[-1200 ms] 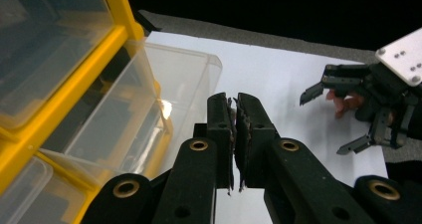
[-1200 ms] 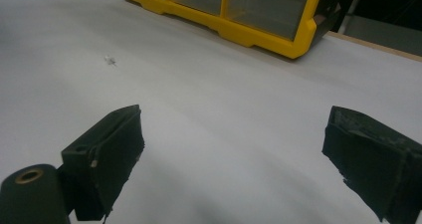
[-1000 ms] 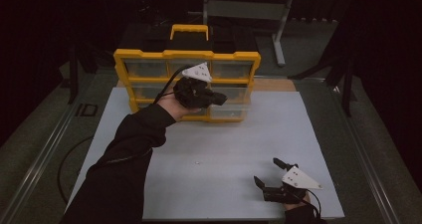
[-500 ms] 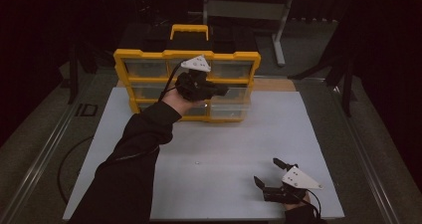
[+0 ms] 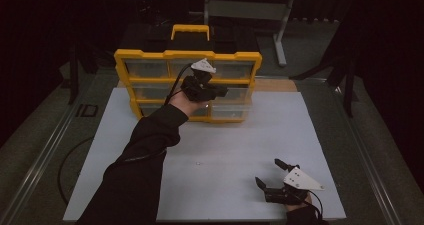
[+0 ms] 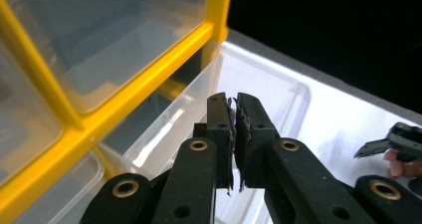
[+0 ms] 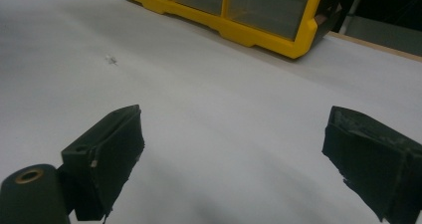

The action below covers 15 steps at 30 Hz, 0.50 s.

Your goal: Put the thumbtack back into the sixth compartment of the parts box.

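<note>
A yellow drawer organizer [image 5: 187,55] with clear drawers stands at the back of the white table [image 5: 250,135]. My left gripper [image 5: 223,91] is held in front of its right half, pointing right, jaws shut with nothing seen between them. In the left gripper view the shut left gripper [image 6: 234,109] hangs over a clear drawer [image 6: 278,87] pulled out of the yellow frame [image 6: 149,69]. My right gripper [image 5: 267,171] rests near the table's front right, open and empty. In the right gripper view its jaws [image 7: 234,149] stand wide apart over bare table, facing the organizer [image 7: 259,32].
A yellow carry handle [image 5: 190,31] tops the organizer. A small speck [image 5: 198,162] lies mid-table. A grey metal stand [image 5: 250,10] sits behind the table. A black-sleeved forearm [image 5: 150,135] crosses the table's left half. The right gripper [image 6: 393,144] shows far off in the left gripper view.
My left gripper has shifted a little along the organizer's front, ending slightly farther right, still shut. The right gripper has kept still.
</note>
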Available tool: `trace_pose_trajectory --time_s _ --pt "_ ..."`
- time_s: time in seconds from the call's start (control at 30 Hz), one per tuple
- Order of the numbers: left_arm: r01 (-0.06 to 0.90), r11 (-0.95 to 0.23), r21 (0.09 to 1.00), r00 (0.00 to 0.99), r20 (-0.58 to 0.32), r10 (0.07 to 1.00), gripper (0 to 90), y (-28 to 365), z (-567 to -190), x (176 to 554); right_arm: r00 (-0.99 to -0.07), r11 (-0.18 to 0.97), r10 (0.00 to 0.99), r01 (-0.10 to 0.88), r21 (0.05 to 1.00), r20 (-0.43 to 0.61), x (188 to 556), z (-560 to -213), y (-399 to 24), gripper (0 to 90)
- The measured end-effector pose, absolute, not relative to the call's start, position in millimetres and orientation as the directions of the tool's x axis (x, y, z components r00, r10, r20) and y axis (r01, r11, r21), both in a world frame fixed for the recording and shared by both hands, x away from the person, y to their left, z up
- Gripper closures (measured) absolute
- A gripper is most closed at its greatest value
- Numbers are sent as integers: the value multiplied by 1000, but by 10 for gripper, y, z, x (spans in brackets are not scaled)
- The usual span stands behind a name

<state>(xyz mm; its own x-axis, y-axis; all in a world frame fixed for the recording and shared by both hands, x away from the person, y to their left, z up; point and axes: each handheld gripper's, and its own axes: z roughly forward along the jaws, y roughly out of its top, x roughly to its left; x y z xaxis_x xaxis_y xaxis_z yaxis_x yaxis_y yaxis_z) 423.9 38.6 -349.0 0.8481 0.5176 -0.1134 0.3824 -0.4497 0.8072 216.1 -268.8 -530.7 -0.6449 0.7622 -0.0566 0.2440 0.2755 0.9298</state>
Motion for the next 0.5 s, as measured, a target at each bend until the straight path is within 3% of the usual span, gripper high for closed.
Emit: trace_pose_trajectory --time_s 0.2,0.3,0.5 --pt "392 -455 800 842 -112 528 849 379 -3559 4260 -645 276 762 245 929 -57 2157 -5303 -2688 88" --pt "396 -450 800 832 -105 545 689 383 -3549 4250 -645 276 762 245 929 -56 2158 -5304 -2692 88" --pt "399 -457 795 834 -107 542 489 413 -3522 4200 -645 275 762 244 930 -56 2156 -5301 -2690 88"
